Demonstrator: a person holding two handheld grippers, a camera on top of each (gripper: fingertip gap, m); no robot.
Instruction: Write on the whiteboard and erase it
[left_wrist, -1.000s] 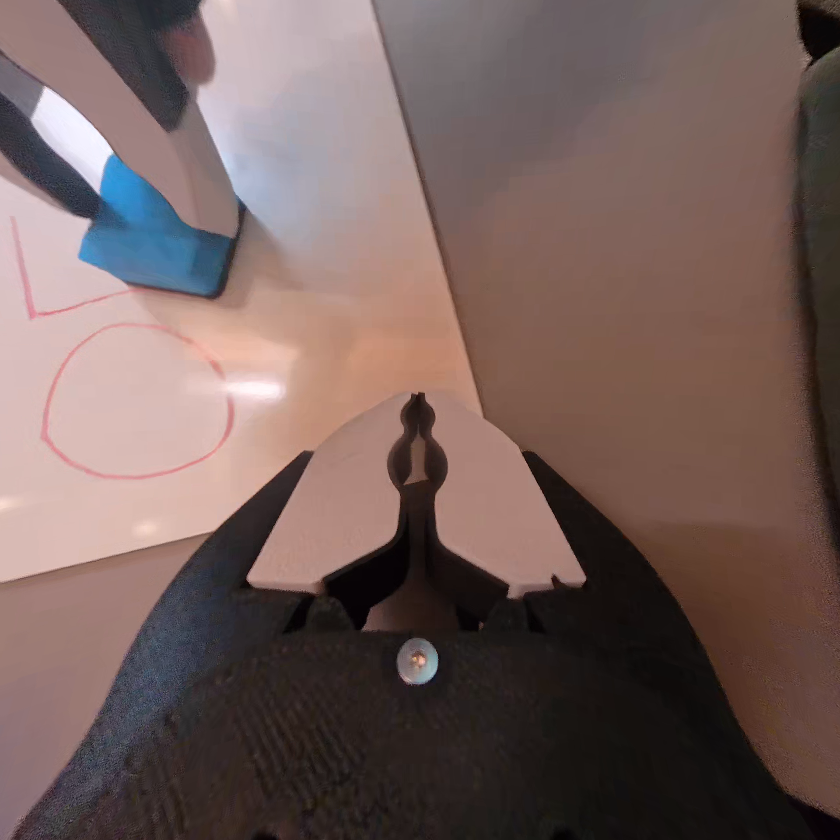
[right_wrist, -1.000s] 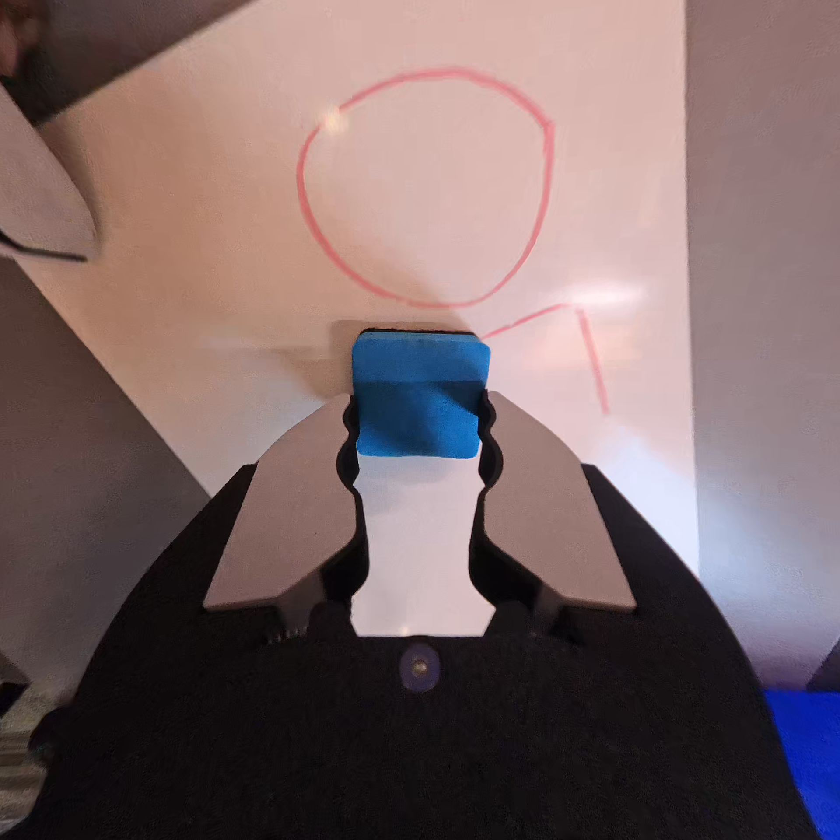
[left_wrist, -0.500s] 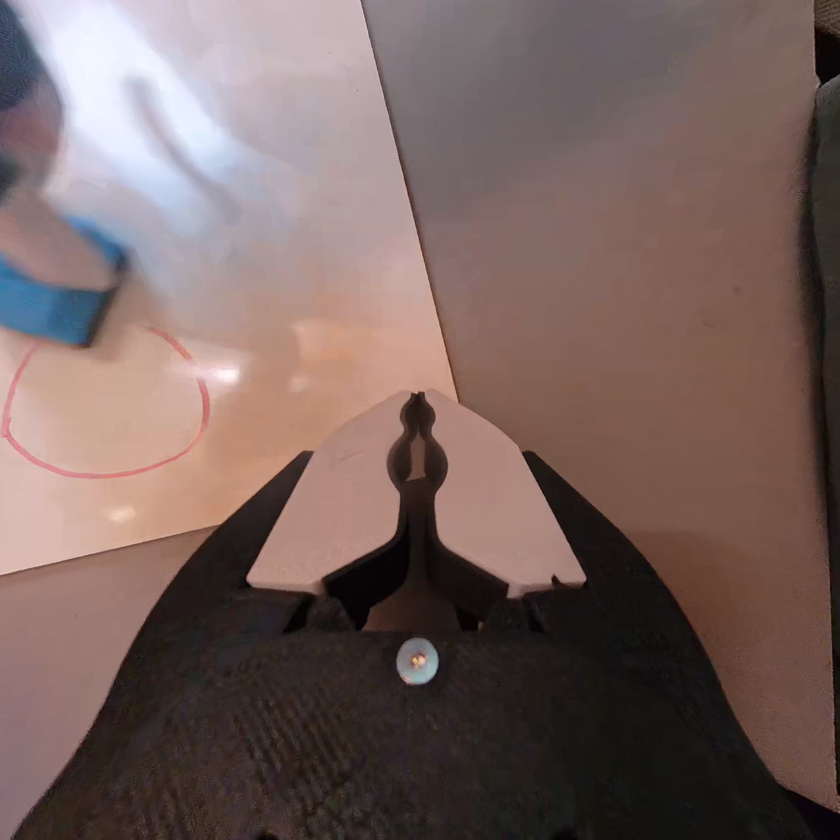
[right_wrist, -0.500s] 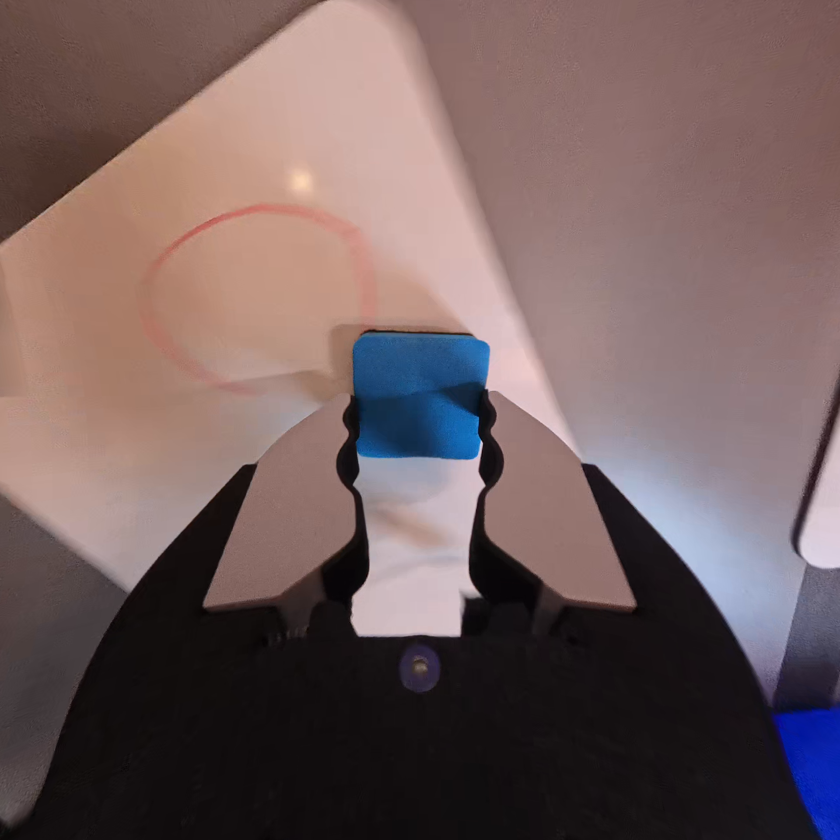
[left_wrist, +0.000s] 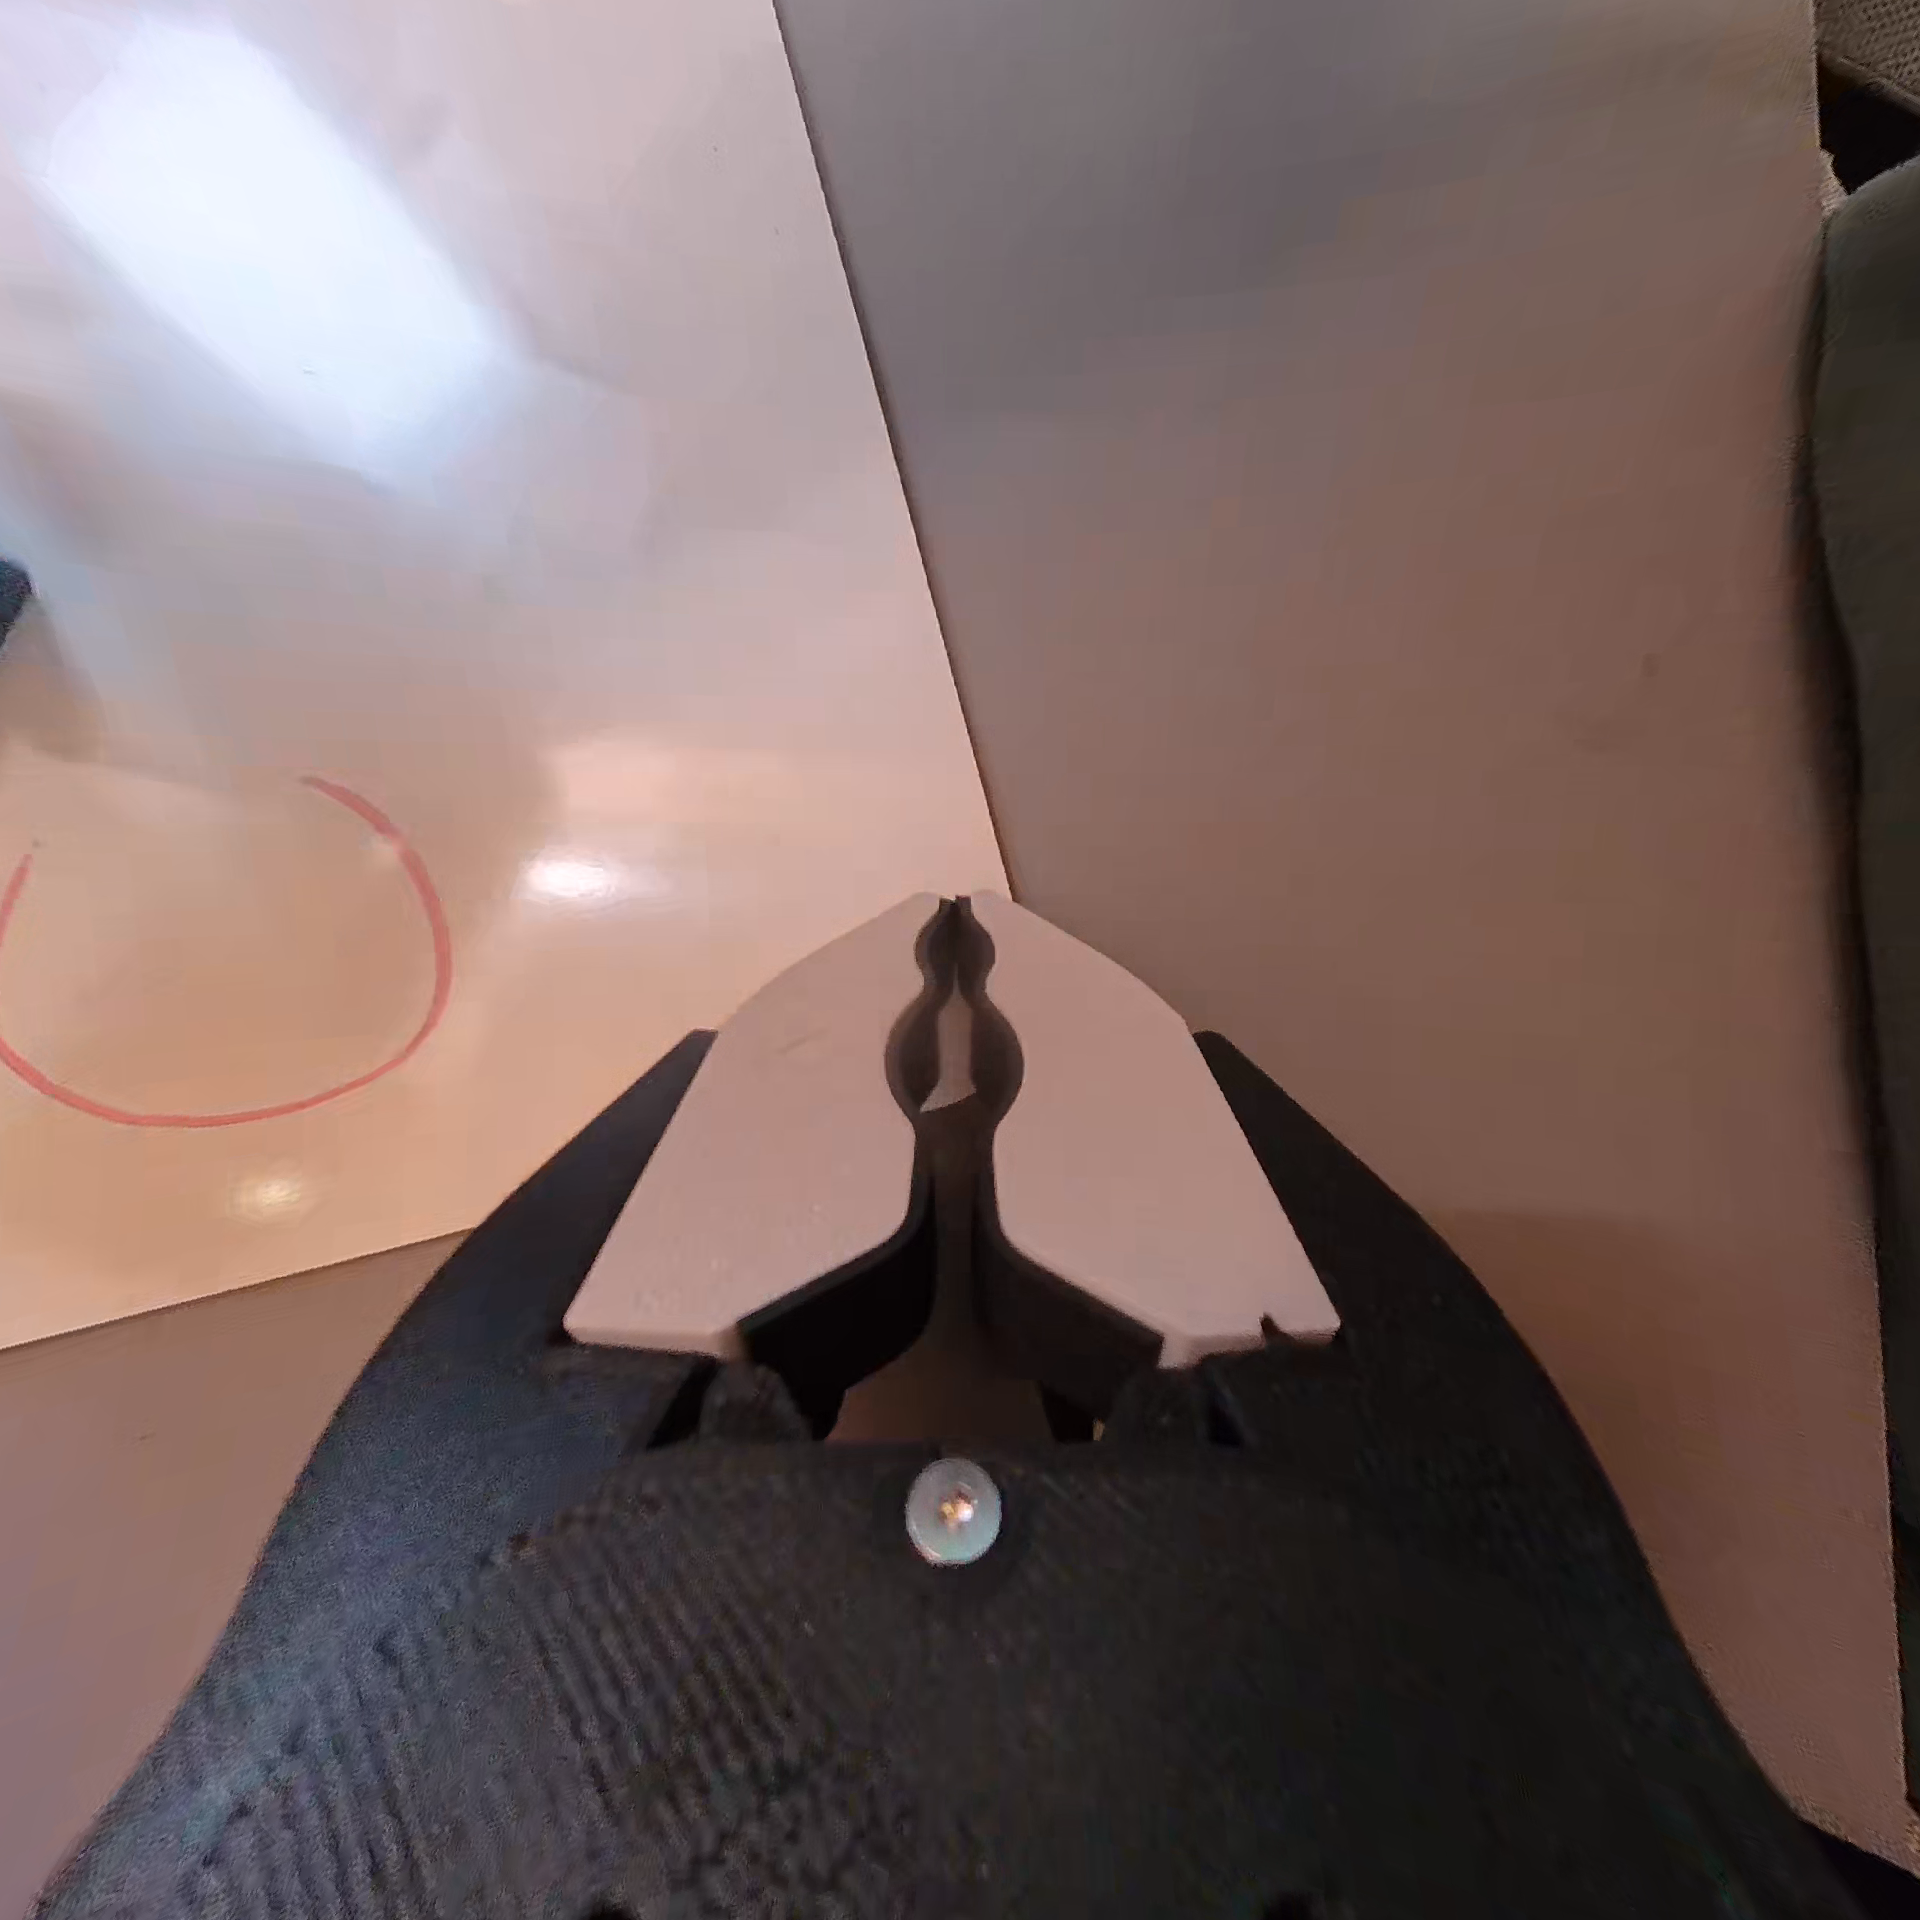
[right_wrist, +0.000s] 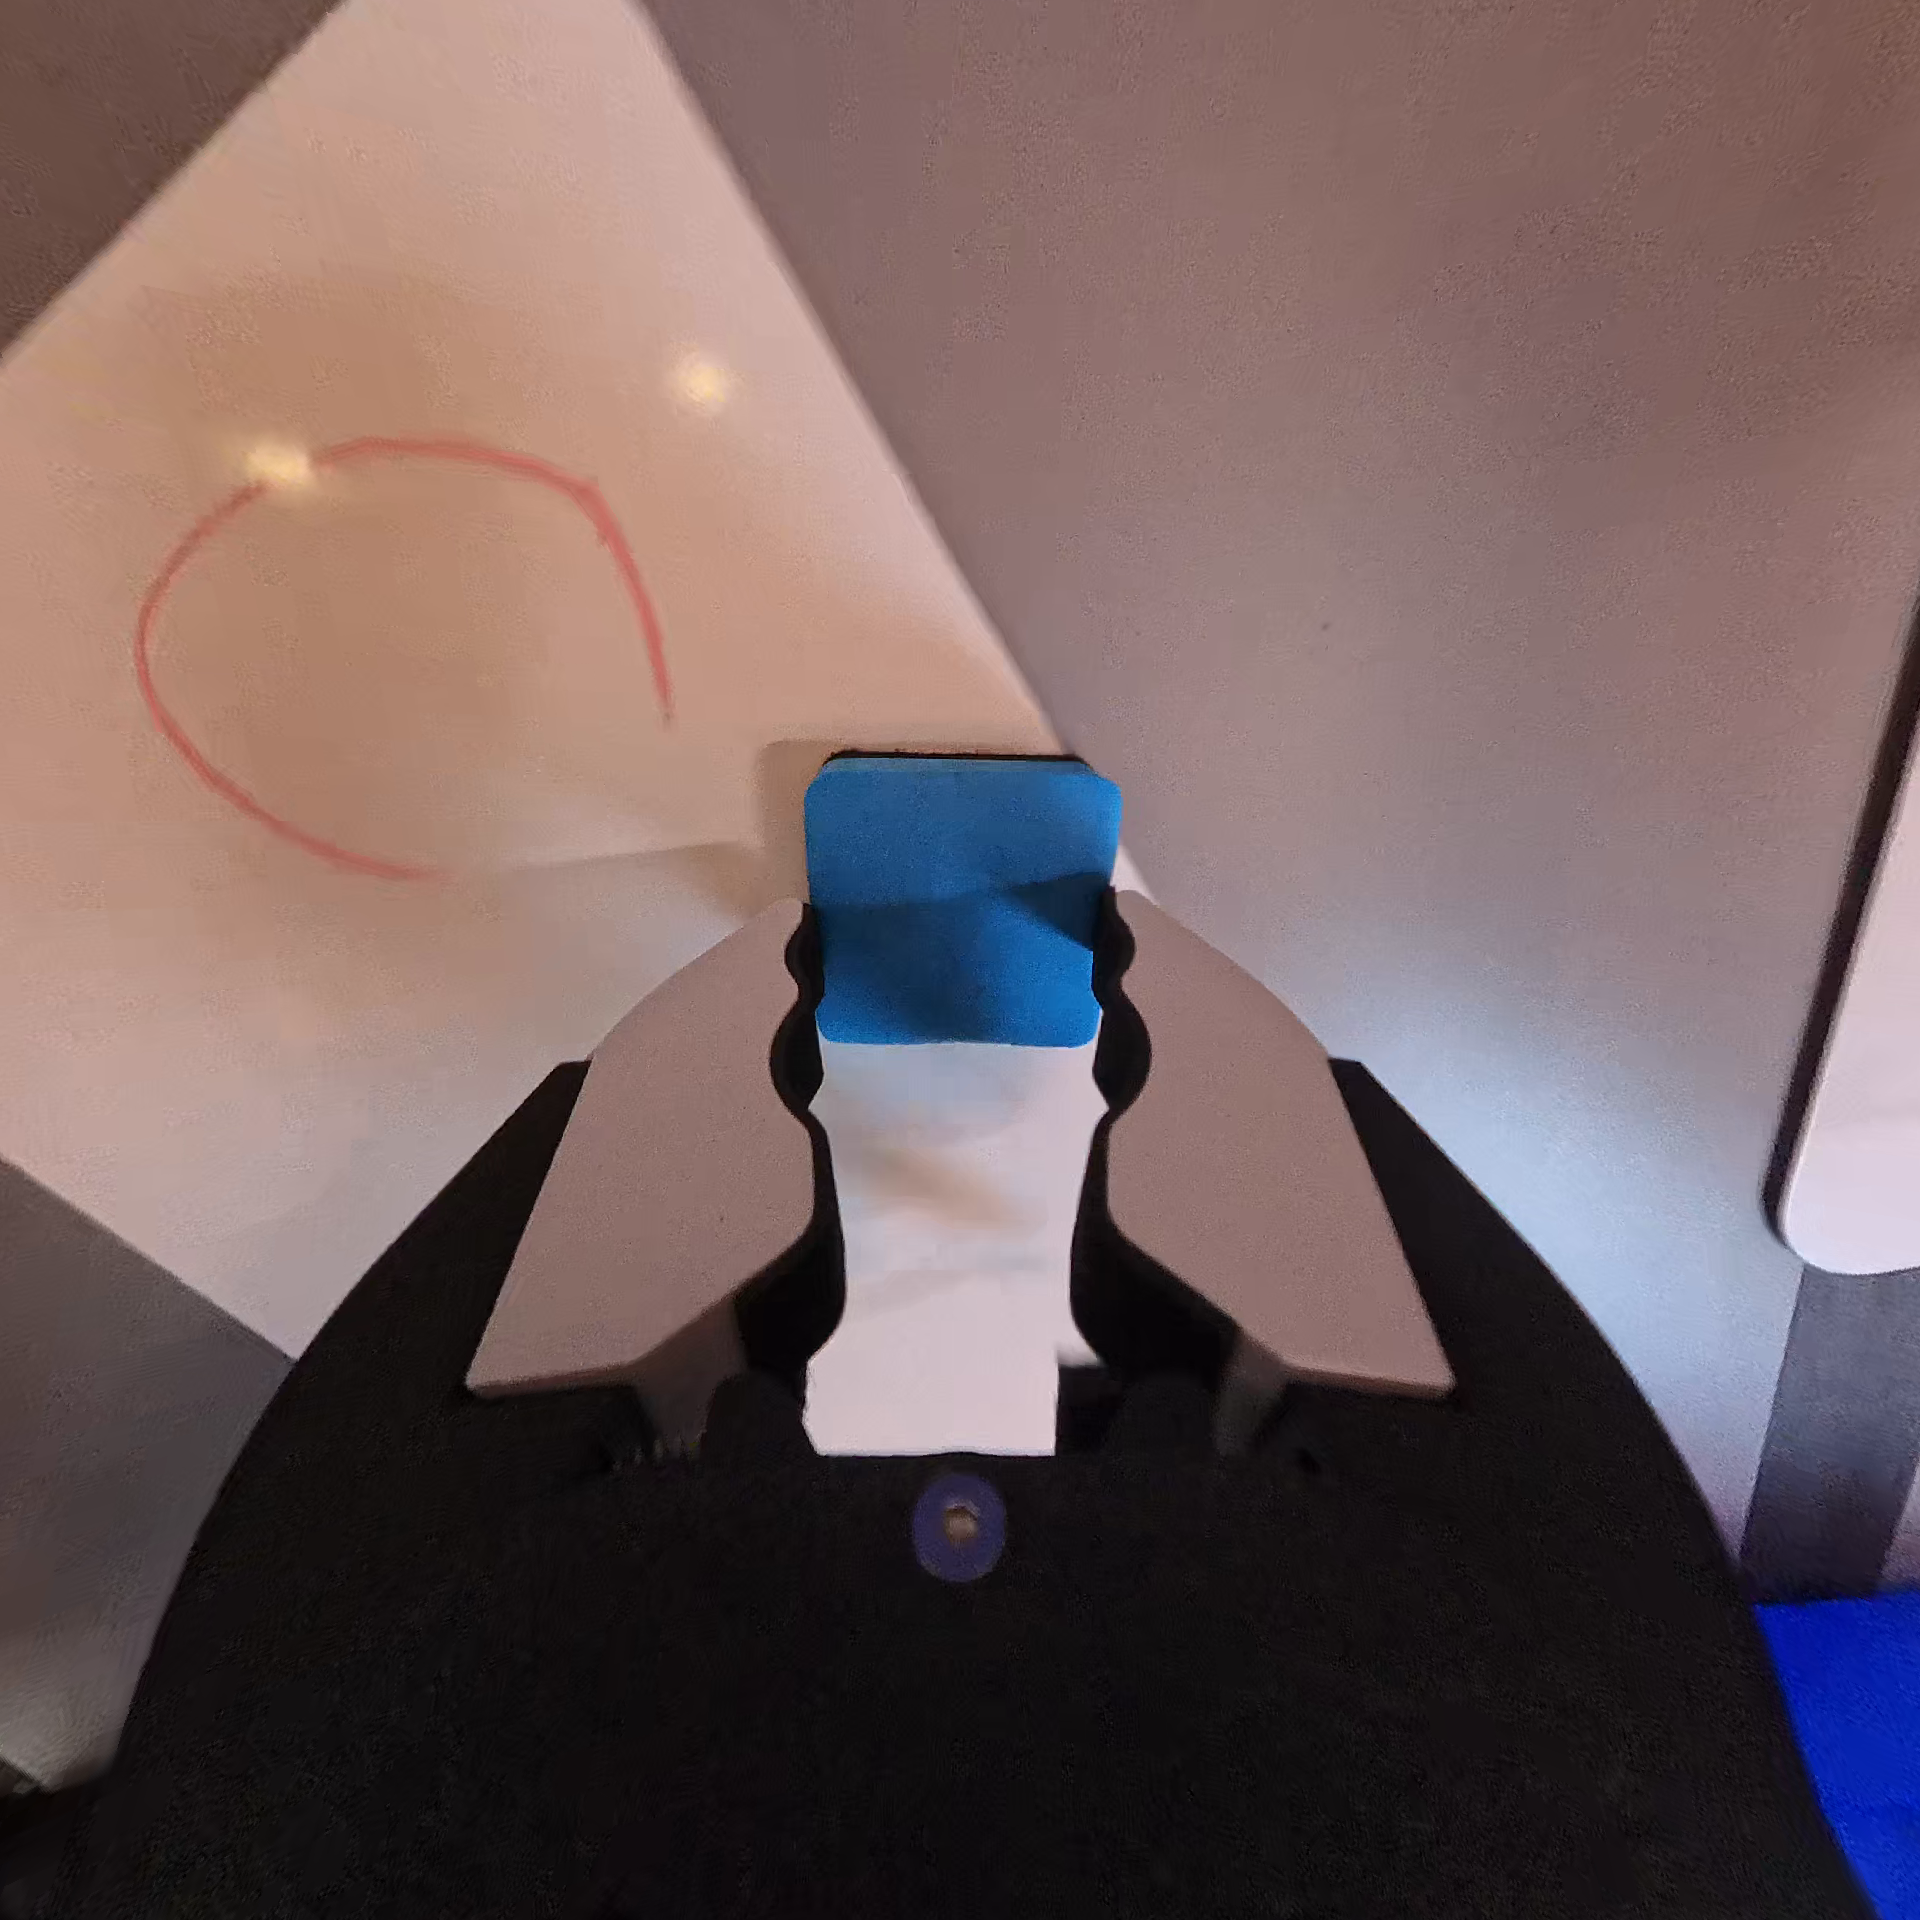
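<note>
The right claw grips the blue eraser mid-erase; next, sweep toward the frame's left over the red ring on the whiteboard.

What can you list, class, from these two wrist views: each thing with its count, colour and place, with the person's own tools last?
whiteboard: one, white, flat on the table, left in both views.
red ring: one, red marker line, on the whiteboard, open along one stretch.
eraser: one, blue with a dark underside, at the whiteboard's edge, between the right tool's fingers.
table: one, grey-beige, under everything.
white panel: one, white with dark rim, right edge of the right wrist view.
blue patch: one, bright blue, bottom right corner, kind unclear.
left tool: one, grey fingers, black body, shut, empty.
right tool: one, same colours, shut on the eraser.
</note>
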